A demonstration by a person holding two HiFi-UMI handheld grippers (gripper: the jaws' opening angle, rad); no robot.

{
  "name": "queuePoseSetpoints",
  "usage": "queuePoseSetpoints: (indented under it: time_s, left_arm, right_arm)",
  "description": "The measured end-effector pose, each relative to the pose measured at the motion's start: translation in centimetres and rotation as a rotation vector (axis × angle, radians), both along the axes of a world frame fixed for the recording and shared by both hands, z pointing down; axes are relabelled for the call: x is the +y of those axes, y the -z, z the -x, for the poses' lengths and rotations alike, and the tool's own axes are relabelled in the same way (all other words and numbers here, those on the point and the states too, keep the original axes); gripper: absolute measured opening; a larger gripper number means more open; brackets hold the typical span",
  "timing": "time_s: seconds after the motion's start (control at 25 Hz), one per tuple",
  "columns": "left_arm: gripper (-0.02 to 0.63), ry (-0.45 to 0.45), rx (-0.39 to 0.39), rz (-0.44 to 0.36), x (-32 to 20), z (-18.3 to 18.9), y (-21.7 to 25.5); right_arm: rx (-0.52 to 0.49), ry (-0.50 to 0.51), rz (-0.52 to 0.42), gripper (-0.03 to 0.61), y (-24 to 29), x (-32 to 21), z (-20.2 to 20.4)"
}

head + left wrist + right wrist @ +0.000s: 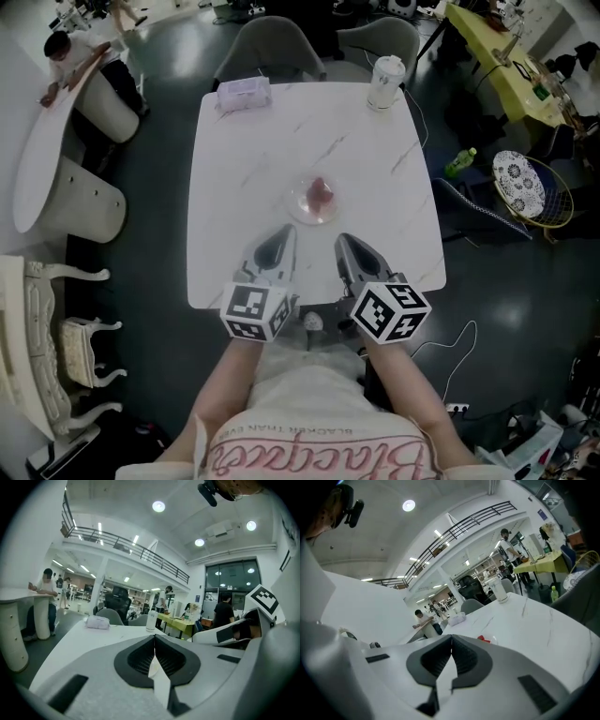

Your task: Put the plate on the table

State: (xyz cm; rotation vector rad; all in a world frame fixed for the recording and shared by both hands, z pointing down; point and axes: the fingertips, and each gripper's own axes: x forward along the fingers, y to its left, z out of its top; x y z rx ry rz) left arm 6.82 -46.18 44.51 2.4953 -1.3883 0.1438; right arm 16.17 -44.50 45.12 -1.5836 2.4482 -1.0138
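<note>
A small clear plate (314,200) with a red piece of food on it lies flat in the middle of the white marble table (234,197). Both grippers hover side by side over the table's near edge, short of the plate and apart from it. My left gripper (284,232) has its jaws together with nothing between them, as the left gripper view (154,637) shows. The right gripper (344,240) is shut and empty too (451,638). In the right gripper view only the plate's red food (484,639) peeks over the jaws. The left gripper view hides the plate.
A tissue pack (244,93) and a white lidded cup (385,82) stand at the table's far edge, with two grey chairs (270,42) behind. A green bottle (459,162) and a wire basket (530,187) sit on the floor at right. Another white table (47,141) is at left.
</note>
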Motion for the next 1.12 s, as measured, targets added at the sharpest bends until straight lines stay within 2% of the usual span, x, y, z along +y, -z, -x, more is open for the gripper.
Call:
queuePoseSetpoints:
  time_s: [0.12,0.24,0.72,0.88,1.12]
  left_arm:
    - [0.005,-0.017,0.003,-0.023,0.4,-0.3,1.2]
    - [0.005,-0.035,0.001,-0.046,0.7,-0.4,2.5]
    - [0.005,-0.073,0.015,-0.098,1.2,-0.7,4.9]
    - [0.005,-0.072,0.031,-0.09,1.4,-0.6,5.0]
    - [0.005,-0.079,0.021,-0.097,1.2,-0.1,4.8]
  right_arm:
    - [-0.029,-0.014,-0.02,0.005,1.3,0.4,0.1]
    - [-0.01,-0.012,-0.055,0.005,2.7,0.8,0.3]
    - [0.21,-0.003,-0.229,0.005,6.0,1.3,1.2]
    - [0.257,0.0,-0.249,0.005,5.9,1.2,1.5]
    - [0.264,0.009,-0.247,0.005,5.5,1.0,2.2]
